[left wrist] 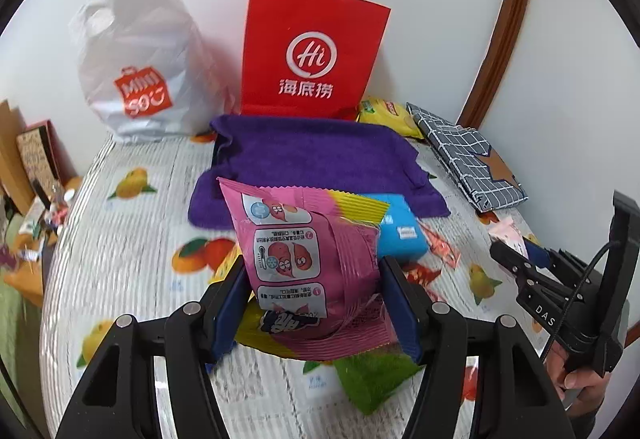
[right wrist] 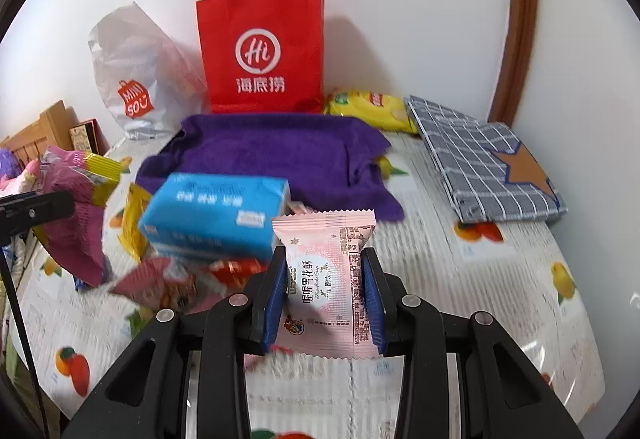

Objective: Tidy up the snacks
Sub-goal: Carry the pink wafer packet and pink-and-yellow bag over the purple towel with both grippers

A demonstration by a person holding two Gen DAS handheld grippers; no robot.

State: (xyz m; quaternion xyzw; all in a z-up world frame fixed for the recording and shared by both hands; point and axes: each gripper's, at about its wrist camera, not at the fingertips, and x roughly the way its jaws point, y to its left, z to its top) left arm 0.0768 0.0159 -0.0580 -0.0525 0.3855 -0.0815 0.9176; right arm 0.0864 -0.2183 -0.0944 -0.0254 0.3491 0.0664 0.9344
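Observation:
My left gripper [left wrist: 316, 279] is shut on a magenta and yellow snack bag [left wrist: 308, 263], lifted above the table. The same bag [right wrist: 76, 215] shows at the left of the right wrist view. My right gripper [right wrist: 324, 287] is shut on a pale pink snack packet [right wrist: 326, 279], held off the surface; the right gripper [left wrist: 516, 259] also appears at the right of the left wrist view. Loose snacks lie below: a green packet [left wrist: 372, 379], red wrappers [right wrist: 236, 267], a yellow packet [right wrist: 134, 223]. A blue tissue pack [right wrist: 216, 215] rests by the purple towel [right wrist: 272, 155].
A red paper bag [right wrist: 260, 55] and a white plastic bag [right wrist: 136, 79] stand against the wall. A yellow chip bag [right wrist: 372, 109] and a folded grey checked cloth [right wrist: 480, 163] lie at the right. The table [right wrist: 460, 279] has a fruit-print cover. Boxes [left wrist: 36, 155] sit at far left.

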